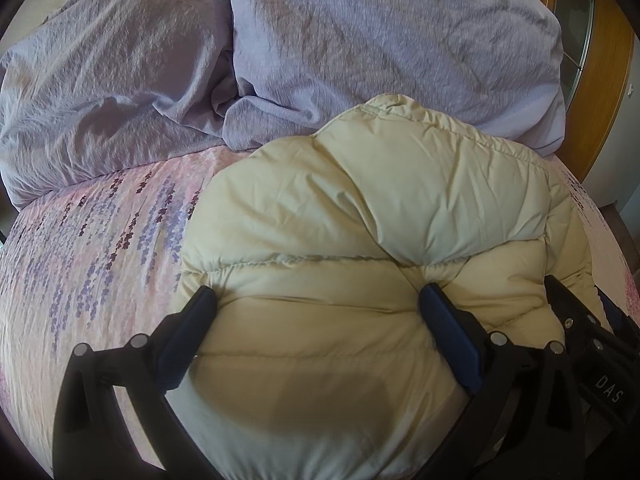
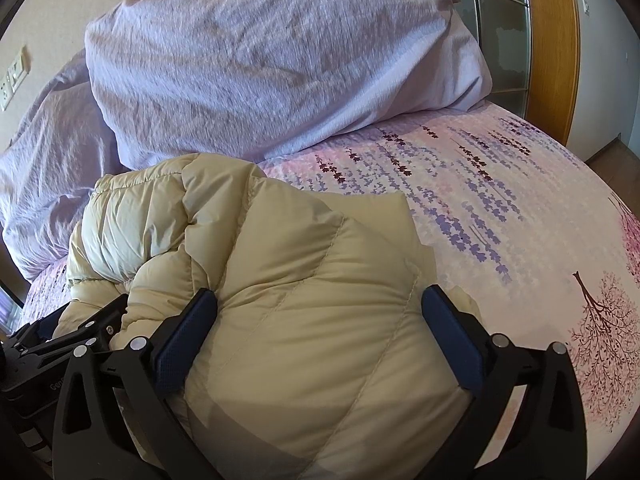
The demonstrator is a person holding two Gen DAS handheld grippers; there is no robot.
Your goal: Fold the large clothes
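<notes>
A puffy cream quilted jacket (image 1: pixel 360 208) lies bunched and partly folded on the bed. In the left wrist view my left gripper (image 1: pixel 318 300) is open wide, its two blue-padded fingers (image 1: pixel 204 304) pressed down on either side of a bulge of the jacket's near end. My right gripper (image 2: pixel 320 300) is open the same way, straddling the jacket (image 2: pixel 280 260) on its right-hand side. The two tools sit close together: the right gripper (image 1: pixel 584 300) shows at the left view's right edge, and the left gripper (image 2: pixel 108 320) at the right view's lower left. The jacket's sleeves and front are hidden.
The bed wears a pink sheet (image 2: pixel 520 208) printed with purple flowers and trees. A rumpled lilac duvet (image 1: pixel 120 92) and a big lilac pillow (image 2: pixel 280 60) lie just beyond the jacket. A wooden-framed glass door (image 2: pixel 552 40) stands at the far right, and wall sockets (image 2: pixel 12 76) at the left.
</notes>
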